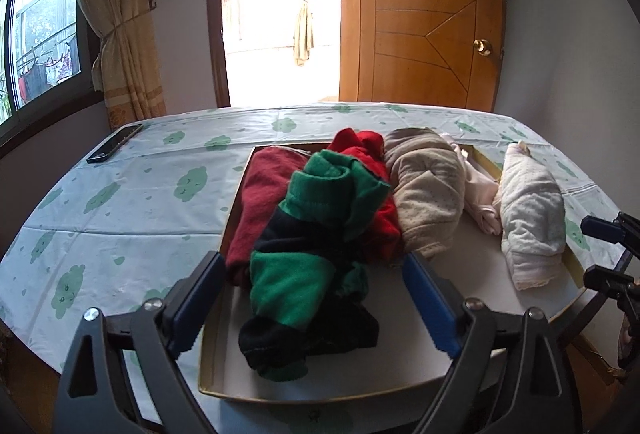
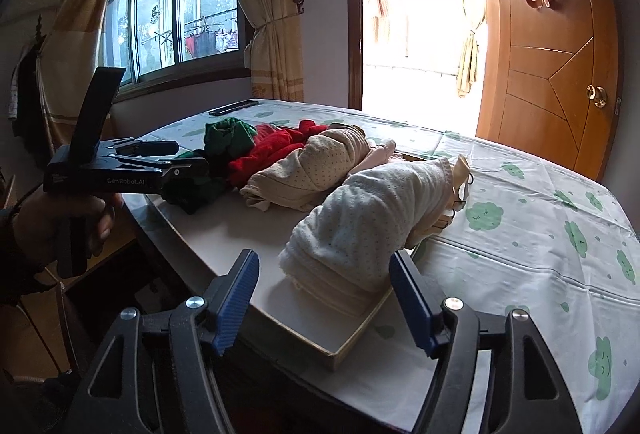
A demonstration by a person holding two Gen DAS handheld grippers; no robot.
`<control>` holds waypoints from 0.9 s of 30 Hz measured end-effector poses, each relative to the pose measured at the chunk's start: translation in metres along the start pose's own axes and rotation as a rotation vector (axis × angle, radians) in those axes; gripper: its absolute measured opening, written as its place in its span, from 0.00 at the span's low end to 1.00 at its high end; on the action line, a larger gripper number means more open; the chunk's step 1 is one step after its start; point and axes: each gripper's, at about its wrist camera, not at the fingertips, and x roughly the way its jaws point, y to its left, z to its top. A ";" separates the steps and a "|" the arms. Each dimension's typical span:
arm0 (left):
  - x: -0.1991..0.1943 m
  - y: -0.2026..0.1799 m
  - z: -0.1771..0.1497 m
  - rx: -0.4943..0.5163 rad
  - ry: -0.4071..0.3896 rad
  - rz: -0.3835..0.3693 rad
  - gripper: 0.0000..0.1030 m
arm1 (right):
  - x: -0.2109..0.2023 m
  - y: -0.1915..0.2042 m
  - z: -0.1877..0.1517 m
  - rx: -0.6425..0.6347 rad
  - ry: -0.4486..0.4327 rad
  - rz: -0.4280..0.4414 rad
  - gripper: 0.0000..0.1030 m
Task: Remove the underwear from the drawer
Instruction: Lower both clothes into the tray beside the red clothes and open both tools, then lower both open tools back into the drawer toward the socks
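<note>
A shallow white drawer (image 1: 214, 350) (image 2: 352, 348) lies on the table with several rolled pieces of underwear in it. A green-and-black piece (image 1: 308, 274) lies between the fingers of my left gripper (image 1: 316, 300), which is open, its blue pads clear of the cloth. Behind it sit dark red (image 1: 260, 202), bright red (image 1: 360, 146), beige (image 1: 428, 194) and pink (image 1: 480, 194) rolls. A pale white roll (image 2: 360, 234) (image 1: 532, 218) rests at the drawer's right end, just ahead of my open right gripper (image 2: 324, 298). A hand holds the left gripper (image 2: 192, 156) over the green piece (image 2: 228, 134).
The table wears a white cloth with green clouds (image 1: 100, 214) (image 2: 540, 234). A dark phone (image 1: 114, 144) (image 2: 234, 107) lies at its far left corner. The right gripper (image 1: 590, 252) shows at the left view's right edge. A wooden door (image 1: 420, 34) and curtained windows stand behind.
</note>
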 end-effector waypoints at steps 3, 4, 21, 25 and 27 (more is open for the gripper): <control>-0.012 -0.003 -0.007 -0.007 -0.018 -0.022 0.91 | -0.011 0.011 -0.006 -0.019 -0.004 0.009 0.70; -0.016 -0.004 -0.009 -0.008 -0.024 -0.030 0.91 | -0.014 0.014 -0.008 -0.025 -0.004 0.011 0.71; -0.059 -0.022 -0.084 0.000 -0.006 -0.098 0.95 | -0.034 0.066 -0.077 -0.137 0.157 0.042 0.72; -0.061 -0.025 -0.104 0.021 0.031 -0.091 0.95 | -0.023 0.075 -0.099 -0.198 0.282 0.044 0.72; -0.061 -0.025 -0.112 0.029 0.051 -0.091 0.96 | -0.015 0.078 -0.107 -0.229 0.344 0.040 0.72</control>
